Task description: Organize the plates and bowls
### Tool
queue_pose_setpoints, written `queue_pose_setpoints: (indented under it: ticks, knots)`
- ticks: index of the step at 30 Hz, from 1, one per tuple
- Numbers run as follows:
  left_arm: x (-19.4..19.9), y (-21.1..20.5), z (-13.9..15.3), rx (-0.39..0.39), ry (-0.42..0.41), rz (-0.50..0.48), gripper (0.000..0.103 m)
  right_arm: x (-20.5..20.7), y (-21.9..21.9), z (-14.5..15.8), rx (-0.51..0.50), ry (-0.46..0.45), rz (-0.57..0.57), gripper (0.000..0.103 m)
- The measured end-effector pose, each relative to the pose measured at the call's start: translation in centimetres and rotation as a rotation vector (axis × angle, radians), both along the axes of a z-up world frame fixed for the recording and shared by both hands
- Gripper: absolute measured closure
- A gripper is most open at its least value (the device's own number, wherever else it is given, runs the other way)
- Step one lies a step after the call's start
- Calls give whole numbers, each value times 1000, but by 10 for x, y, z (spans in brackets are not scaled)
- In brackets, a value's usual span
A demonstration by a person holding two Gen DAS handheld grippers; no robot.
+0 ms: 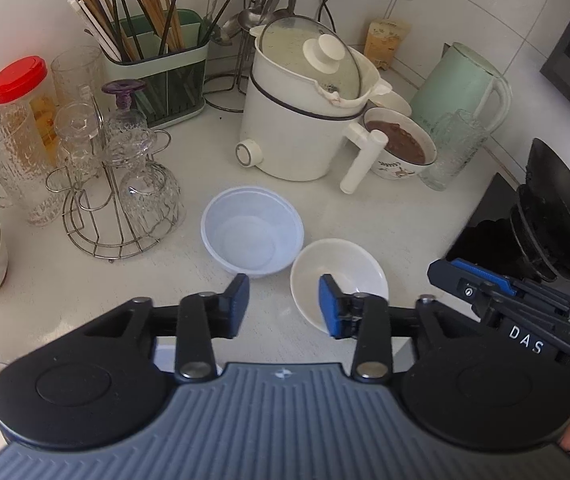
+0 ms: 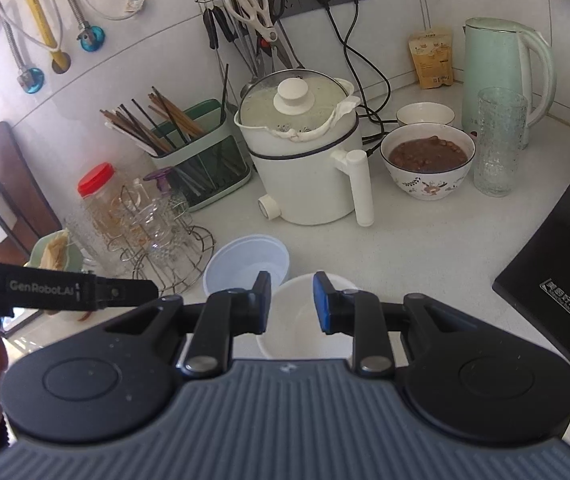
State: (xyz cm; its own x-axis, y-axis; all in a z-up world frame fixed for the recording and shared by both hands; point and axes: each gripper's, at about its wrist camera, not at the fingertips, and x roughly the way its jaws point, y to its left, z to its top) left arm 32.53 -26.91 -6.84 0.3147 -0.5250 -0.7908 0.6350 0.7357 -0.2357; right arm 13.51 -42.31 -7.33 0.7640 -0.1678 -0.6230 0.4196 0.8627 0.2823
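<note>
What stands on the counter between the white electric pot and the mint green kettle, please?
A patterned bowl of brown food stands between the white electric pot and the mint green kettle, with a smaller white bowl behind it; the right wrist view shows this best.

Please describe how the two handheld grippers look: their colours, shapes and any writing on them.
Each gripper, left gripper and right gripper, has black linkage arms with silver rivets, two round black discs, a ribbed grey-blue base and blue finger pads. Seen from the side, one body reads "DAS", the other "GenRobot.AI".
</note>
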Motion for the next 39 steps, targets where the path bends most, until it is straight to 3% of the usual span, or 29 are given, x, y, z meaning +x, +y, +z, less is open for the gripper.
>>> queue_pose_setpoints:
  ticks: [5, 9, 11, 15, 28, 31, 36, 39]
  knots:
    - [14, -6, -9, 13, 10, 17, 45, 14, -9, -5, -9, 18, -10, 73]
    - [25, -9, -17, 26, 15, 23, 45, 27, -16, -11, -30, 22, -31, 35]
    - [31, -11, -21, 30, 17, 29, 45, 34, -21, -14, -18, 27, -30, 30]
    - [43, -17, -23, 38, -13, 40, 45, 48, -30, -17, 4, 38, -37, 30]
    - [93, -29, -62, 85, 96, 84, 45, 101, -46, -48, 49, 103, -3, 31]
    - [101, -31, -76, 115, 108, 85, 45, 111, -48, -57, 70, 117, 16, 39]
    - [120, -31, -96, 81, 184, 98, 46, 128, -48, -74, 107, 151, 58, 67]
    - [127, -32, -106, 91, 206, 119, 47, 139, -49, -83, 137, 171, 66, 73]
